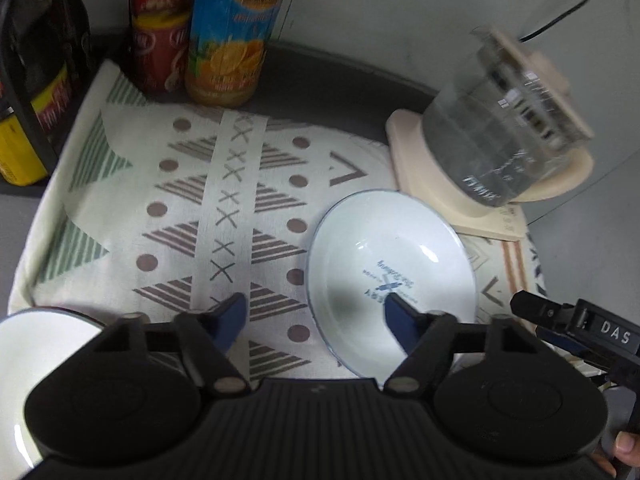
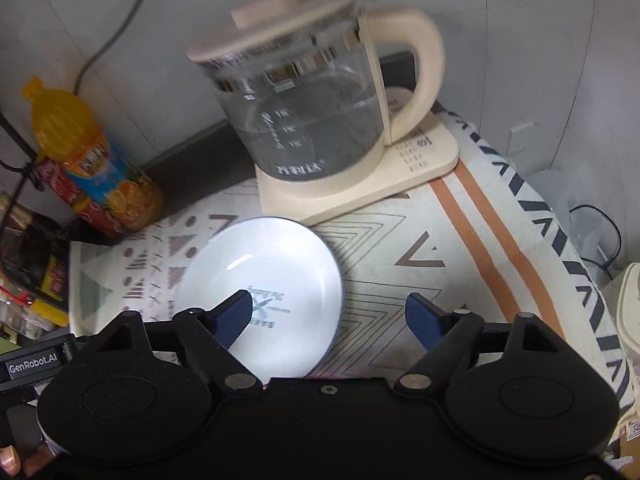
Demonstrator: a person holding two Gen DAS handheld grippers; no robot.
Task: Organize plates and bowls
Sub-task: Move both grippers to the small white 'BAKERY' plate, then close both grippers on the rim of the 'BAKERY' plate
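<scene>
Two grippers were closing in on one white bowl (image 1: 390,276) sitting on the patterned cloth (image 1: 224,208), just in front of the glass kettle (image 2: 304,112). The left gripper (image 1: 316,316) and right gripper (image 2: 330,316) both had their jaws apart, nothing held. My worry: they'd bump each other, or shove the bowl into the kettle base (image 2: 360,184).

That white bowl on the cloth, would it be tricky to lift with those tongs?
Probably a bit. The white bowl looks glazed, with bright glints, so it may slip. It seems stiff and breakable. Its rim is thin, so an edge pinch might tilt it. On the patterned cloth it would likely slide, not roll.
</scene>
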